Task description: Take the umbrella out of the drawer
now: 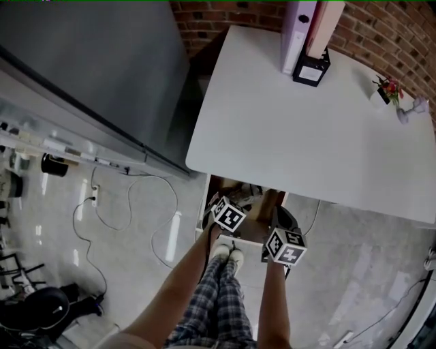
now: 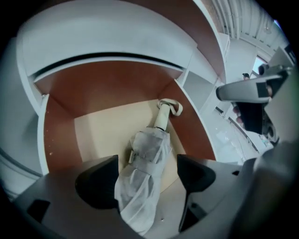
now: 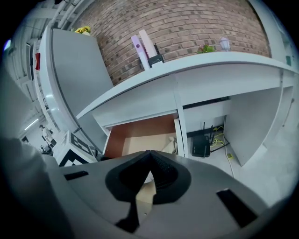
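Desk (image 1: 272,136) white, set against a brick wall (image 1: 225,17). Drawer (image 2: 60,135) stood pulled out from under the near edge of the worktop, close to the near left corner; brown walls, pale floor. Umbrella (image 2: 145,186) lay inside it, folded, grey cloth bound by a strap, over toward the drawer's right wall, with the cream handle (image 2: 162,116) aimed at the drawer's back right corner and a loop at its end. Left gripper (image 2: 147,161) hung over the drawer, jaws spread wide, one on each side of the grey cloth; whether either jaw touched the cloth could not be told. Right gripper (image 3: 148,156) was held back from the drawer front, beside the left one, jaws brought together tip to tip with nothing between them. Each tool's marker cube (image 1: 228,217) showed from above, just off the near edge. On the far edge of the worktop stood a lilac binder (image 1: 298,34) and a beige one, next to a black holder (image 1: 312,68). A small flowering plant (image 1: 390,88) sat near the far right corner. A black router (image 3: 202,145) sat on the floor under the desk, right of the drawer. The person's plaid trousers (image 1: 218,300) and pale shoes (image 1: 228,253) were visible below the near edge.
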`<act>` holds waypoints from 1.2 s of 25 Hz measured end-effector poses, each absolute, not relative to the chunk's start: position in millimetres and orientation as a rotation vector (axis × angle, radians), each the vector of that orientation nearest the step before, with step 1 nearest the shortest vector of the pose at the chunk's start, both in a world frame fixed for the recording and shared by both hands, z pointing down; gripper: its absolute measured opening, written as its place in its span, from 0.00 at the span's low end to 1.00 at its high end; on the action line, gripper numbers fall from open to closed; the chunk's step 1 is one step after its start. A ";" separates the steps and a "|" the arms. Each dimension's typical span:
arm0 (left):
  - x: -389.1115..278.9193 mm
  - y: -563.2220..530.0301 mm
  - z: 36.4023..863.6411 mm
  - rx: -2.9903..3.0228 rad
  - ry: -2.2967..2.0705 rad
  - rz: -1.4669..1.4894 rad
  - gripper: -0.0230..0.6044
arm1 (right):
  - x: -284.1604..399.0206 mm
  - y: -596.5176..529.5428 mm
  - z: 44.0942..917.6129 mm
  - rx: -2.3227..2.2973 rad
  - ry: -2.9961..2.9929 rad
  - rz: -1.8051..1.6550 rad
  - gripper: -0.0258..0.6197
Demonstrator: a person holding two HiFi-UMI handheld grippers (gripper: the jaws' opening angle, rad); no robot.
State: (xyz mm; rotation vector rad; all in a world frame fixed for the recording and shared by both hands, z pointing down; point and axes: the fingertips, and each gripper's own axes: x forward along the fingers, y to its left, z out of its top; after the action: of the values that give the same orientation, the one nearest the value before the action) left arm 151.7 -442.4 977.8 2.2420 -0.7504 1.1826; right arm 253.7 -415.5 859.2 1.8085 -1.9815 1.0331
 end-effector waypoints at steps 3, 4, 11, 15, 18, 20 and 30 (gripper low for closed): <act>157.3 -440.8 1001.3 2.255 -0.678 1.279 0.64 | 255.1 -418.4 865.7 1.820 -1.977 1.051 0.07; 158.1 -439.2 1008.9 2.261 -0.654 1.312 0.64 | 255.3 -419.1 868.2 1.817 -1.977 1.047 0.07; 161.6 -442.4 1036.6 2.287 -0.605 1.407 0.64 | 260.9 -424.3 876.0 1.843 -1.983 1.057 0.07; 159.7 -443.2 1046.1 2.319 -0.595 1.495 0.61 | 259.3 -422.7 876.4 1.843 -1.990 1.059 0.07; 159.2 -445.5 1045.9 2.334 -0.600 1.515 0.56 | 262.7 -421.4 875.2 1.861 -1.989 1.061 0.07; 158.5 -445.0 1044.2 2.339 -0.604 1.521 0.53 | 266.5 -418.0 875.9 1.869 -1.979 1.060 0.07; 156.1 -434.3 1014.4 2.422 -0.573 1.471 0.47 | 280.8 -391.5 865.6 1.921 -1.911 1.087 0.07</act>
State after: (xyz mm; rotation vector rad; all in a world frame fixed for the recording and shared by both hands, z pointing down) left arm 156.1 -434.3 1014.4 2.4222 -0.5727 1.4713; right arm 280.8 -391.5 865.6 1.9206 -1.9111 1.0869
